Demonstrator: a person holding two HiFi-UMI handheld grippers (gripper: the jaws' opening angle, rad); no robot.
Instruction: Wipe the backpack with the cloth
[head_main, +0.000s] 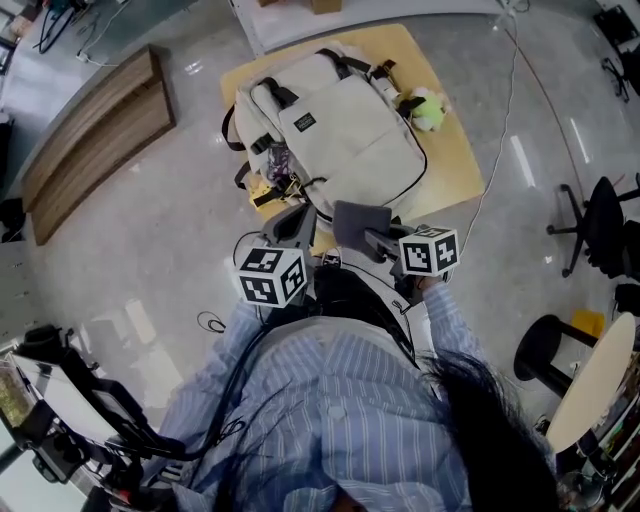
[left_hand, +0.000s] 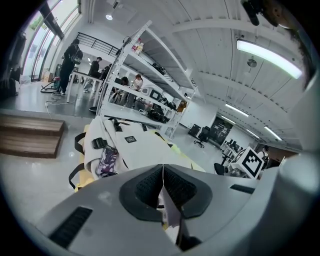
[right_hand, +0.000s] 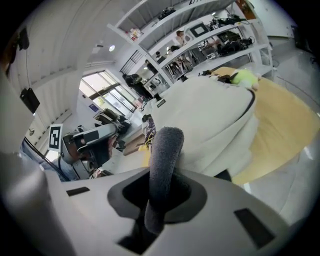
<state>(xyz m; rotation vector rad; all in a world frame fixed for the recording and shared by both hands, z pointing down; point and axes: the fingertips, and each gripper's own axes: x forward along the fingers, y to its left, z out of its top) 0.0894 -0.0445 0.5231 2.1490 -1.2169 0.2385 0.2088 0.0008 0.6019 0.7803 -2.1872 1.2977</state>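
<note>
Right claw (right_hand: 161, 192) clamps the grey cloth (right_hand: 165, 145) near the backpack (head_main: 340, 130); left claw (left_hand: 162, 187) is pressed together.

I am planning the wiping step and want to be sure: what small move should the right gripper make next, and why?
Probably move the right gripper forward and down until the cloth touches the near end of the backpack. The cloth is clamped in its jaws, yet appears to be held just short of the backpack, which lies flat on the yellow table.
</note>
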